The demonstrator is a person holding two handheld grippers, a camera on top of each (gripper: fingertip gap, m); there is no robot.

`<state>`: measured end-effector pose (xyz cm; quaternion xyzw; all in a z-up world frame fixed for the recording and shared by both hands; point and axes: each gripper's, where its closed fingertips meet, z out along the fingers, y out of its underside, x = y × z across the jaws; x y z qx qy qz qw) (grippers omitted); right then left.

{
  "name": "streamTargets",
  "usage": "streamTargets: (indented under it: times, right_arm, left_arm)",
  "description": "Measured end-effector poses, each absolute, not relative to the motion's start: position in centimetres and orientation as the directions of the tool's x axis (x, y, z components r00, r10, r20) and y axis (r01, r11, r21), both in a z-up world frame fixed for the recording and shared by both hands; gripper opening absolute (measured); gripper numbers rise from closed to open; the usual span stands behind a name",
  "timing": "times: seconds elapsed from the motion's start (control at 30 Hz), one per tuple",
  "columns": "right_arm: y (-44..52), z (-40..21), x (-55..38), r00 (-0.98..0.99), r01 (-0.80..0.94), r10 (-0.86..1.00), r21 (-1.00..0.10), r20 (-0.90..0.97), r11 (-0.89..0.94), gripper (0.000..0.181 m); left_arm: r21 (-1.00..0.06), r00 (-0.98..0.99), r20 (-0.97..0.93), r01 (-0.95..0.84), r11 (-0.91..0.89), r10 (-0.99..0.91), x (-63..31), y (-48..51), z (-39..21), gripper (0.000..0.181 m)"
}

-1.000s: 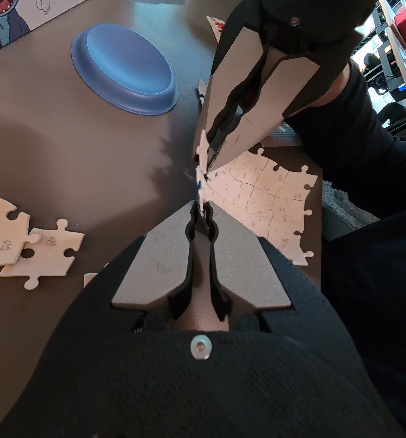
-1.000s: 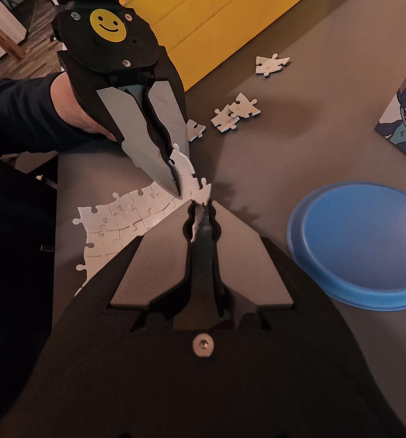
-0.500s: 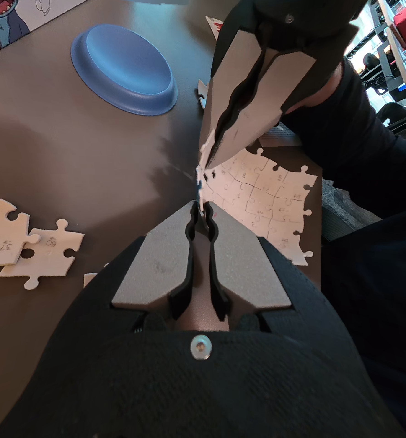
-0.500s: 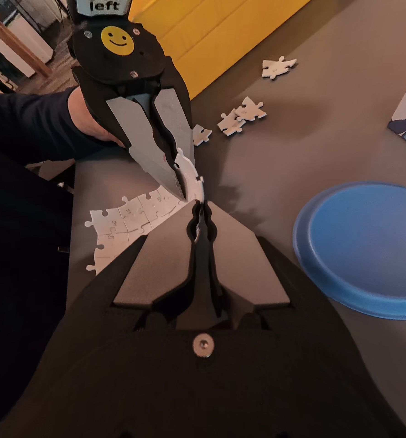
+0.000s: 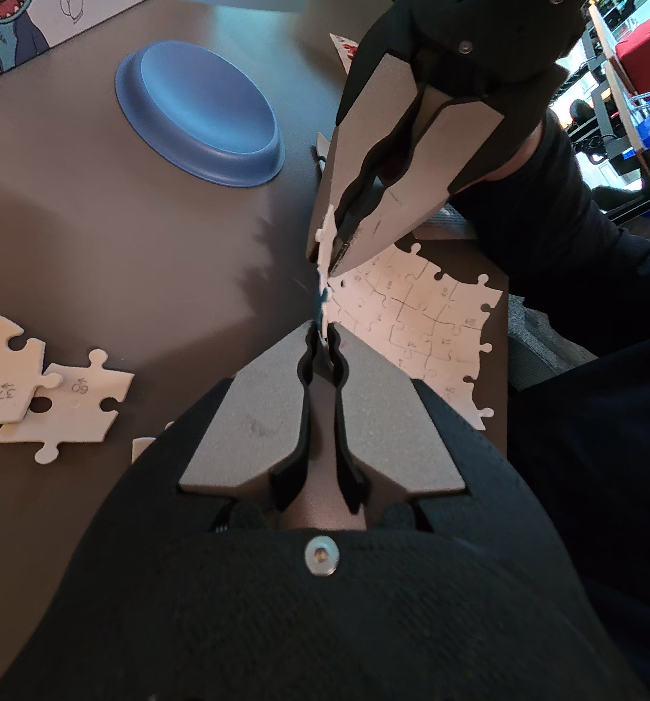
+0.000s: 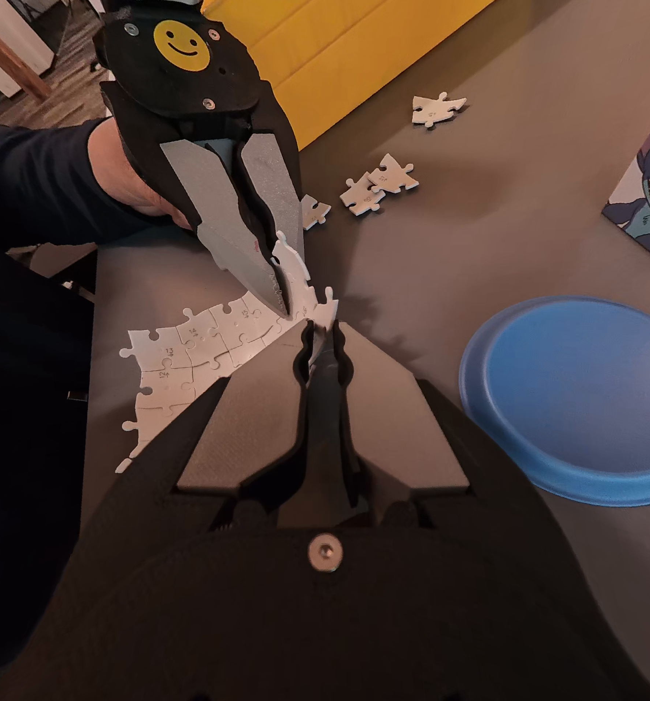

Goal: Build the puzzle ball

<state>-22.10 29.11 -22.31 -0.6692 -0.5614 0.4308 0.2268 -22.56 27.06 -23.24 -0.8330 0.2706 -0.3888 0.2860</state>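
Left wrist view: left gripper (image 5: 322, 333) pinches curved white assembled puzzle sheet (image 5: 422, 322) edge; right gripper (image 5: 325, 261) clamps loose white puzzle piece (image 5: 326, 235). Risk: misaligned tabs buckle joints.

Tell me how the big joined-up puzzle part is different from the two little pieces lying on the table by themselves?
The joined puzzle sheet is many pieces locked together; the two loose pieces merely overlap. The sheet is curved, with one edge lifted and pinched by the left tool and right tool; the loose pair lies flat, untouched. The sheet sits at the table's near edge, the pair farther out. Both are white with small printed marks.
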Motion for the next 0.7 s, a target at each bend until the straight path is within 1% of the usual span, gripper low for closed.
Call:
streamTargets:
  times: [0.3,0.53,0.7]
  right_arm:
    - [29.22,-22.23,-22.12,-0.02,0.555,0.974,-0.813,-0.224,-0.175,0.009]
    - [29.19,-21.89,-21.86,-0.033,0.54,0.958,-0.812,-0.284,-0.222,0.012]
    - [29.27,-21.9,-21.88,-0.029,0.54,0.964,-0.816,-0.265,-0.208,0.013]
  left_arm:
    - [-0.688,0.551,0.494,-0.224,-0.69,-0.672,-22.58,27.09,-23.18,0.002]
    - [-0.693,0.538,0.509,-0.208,-0.691,-0.672,-22.42,27.04,-22.89,0.001]
    - [-0.694,0.539,0.506,-0.209,-0.689,-0.673,-22.43,27.04,-22.89,0.001]
